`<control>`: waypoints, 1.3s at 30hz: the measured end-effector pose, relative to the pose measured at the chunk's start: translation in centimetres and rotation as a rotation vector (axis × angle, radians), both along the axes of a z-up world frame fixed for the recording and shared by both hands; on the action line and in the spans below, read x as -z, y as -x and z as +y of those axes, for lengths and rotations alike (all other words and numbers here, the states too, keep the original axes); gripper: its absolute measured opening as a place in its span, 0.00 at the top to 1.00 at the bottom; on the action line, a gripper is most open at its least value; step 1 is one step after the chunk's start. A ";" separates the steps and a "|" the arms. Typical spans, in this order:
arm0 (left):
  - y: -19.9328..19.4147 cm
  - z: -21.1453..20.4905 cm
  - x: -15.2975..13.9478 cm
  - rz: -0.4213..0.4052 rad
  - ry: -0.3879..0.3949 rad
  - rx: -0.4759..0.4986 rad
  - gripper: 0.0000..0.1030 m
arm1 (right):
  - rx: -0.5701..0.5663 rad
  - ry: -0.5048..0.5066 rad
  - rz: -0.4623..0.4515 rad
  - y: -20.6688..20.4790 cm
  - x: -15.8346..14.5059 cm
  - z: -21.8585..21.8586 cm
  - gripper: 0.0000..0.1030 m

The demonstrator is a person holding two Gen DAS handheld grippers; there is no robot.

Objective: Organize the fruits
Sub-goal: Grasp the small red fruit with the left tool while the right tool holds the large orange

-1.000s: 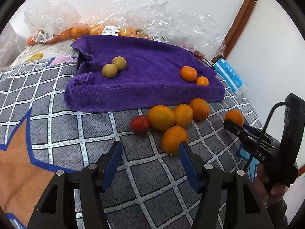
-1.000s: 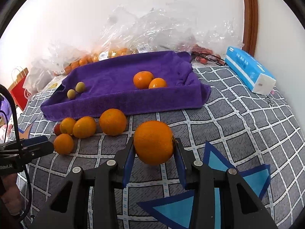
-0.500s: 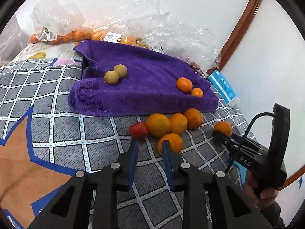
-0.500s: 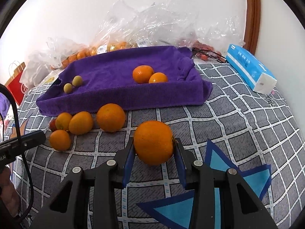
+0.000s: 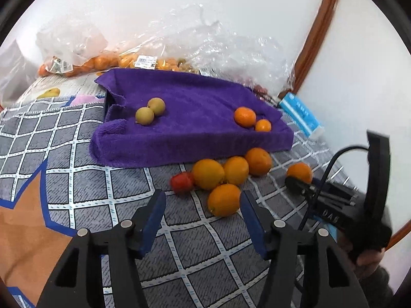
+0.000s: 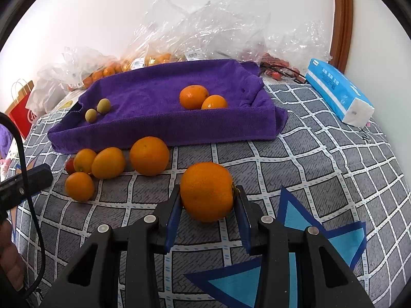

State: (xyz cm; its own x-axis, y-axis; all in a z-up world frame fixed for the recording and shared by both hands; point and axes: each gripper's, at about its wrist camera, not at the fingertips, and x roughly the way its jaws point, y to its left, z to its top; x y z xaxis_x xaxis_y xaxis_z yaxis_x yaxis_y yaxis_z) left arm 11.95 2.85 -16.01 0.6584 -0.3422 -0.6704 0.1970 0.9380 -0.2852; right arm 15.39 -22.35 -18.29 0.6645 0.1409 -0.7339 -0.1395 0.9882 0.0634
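so the left claw [image 5: 203, 209] snapped fully shut half a second ago and now its jaws are opening again, back to about as wide as a second ago, with nothing between the blue pads. the nearest loose orange [image 5: 224, 199] sits just ahead of it and a bit right, not touched. looks to me like it's lining up a grab on that one, so no real progress on that side yet. the right claw [image 6: 206, 209] hasn't budged: it's clenched on a big orange [image 6: 206, 191], pads pressing both sides, same as a second ago. the purple towel-lined tray [image 6: 164, 125] holds two oranges [image 6: 194, 97] and two small greenish fruits [image 6: 104, 106]. four more oranges and a small red fruit [image 5: 181, 181] sit on the checked bedspread [image 5: 84, 184] in front of it, so plenty left.
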 end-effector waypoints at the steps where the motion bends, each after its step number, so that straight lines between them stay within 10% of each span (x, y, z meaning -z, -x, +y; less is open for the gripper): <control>1: -0.1 -0.2 0.1 0.006 -0.012 0.000 0.44 | 0.000 0.000 0.000 0.0 0.0 0.0 0.62; 7: -1.0 0.0 1.1 0.067 -0.003 -0.009 0.45 | 0.000 0.001 0.006 -0.1 0.1 0.0 0.62; 21: -0.3 -0.2 0.6 0.024 0.023 0.011 0.84 | -0.001 0.005 0.010 -0.2 0.1 0.1 0.62; 31: -0.8 1.9 0.9 0.071 0.121 -0.037 0.84 | 0.000 -0.004 0.004 -0.1 0.1 0.0 0.62; 35: -0.8 2.9 1.1 0.076 0.134 -0.089 0.58 | 0.001 -0.020 -0.009 0.1 -0.1 -0.2 0.62; 39: -1.0 3.2 1.1 0.070 0.143 -0.101 0.54 | 0.003 -0.046 -0.026 0.4 -0.5 -0.6 0.62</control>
